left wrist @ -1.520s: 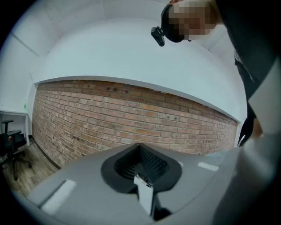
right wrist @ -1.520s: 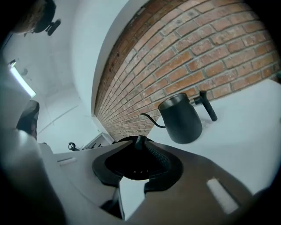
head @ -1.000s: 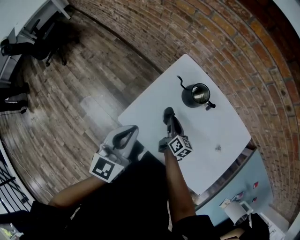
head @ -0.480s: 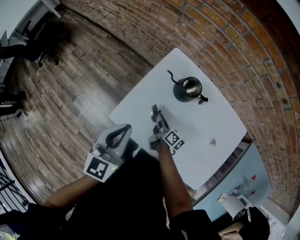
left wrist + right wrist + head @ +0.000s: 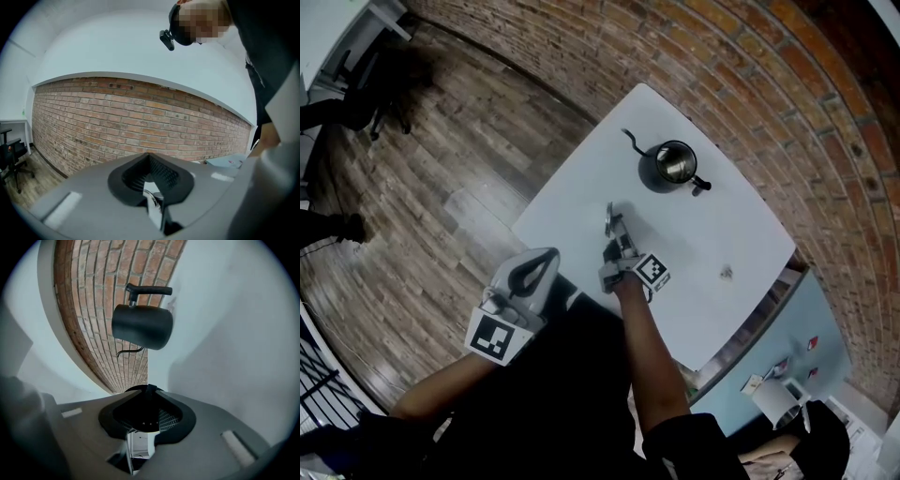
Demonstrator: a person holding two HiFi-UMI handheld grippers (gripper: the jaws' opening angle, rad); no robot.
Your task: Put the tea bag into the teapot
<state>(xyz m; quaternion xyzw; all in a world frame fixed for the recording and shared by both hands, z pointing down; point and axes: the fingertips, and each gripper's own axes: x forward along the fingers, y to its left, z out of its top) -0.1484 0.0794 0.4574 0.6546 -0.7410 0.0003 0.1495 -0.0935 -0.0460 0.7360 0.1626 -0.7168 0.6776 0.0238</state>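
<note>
The black teapot (image 5: 666,167) stands open-topped at the far side of the white table (image 5: 572,202); in the right gripper view the teapot (image 5: 143,326) appears turned sideways. My right gripper (image 5: 614,225) hangs low over the table's middle, short of the pot, shut on a dark round lid (image 5: 611,217). That lid (image 5: 140,416) fills the jaws of the right gripper (image 5: 147,389). A small pale thing, maybe the tea bag (image 5: 727,273), lies on the table to the right. My left gripper (image 5: 546,261) hovers off the table's near edge, shut and empty (image 5: 149,155).
A brick wall (image 5: 787,103) runs behind the table. Wooden floor (image 5: 441,169) lies to the left, with an office chair (image 5: 356,66) far off. A pale blue surface (image 5: 769,337) with small items sits past the table's right edge.
The right gripper has rolled and sunk towards the table with the lid still in it. The left gripper has stayed where it was.
</note>
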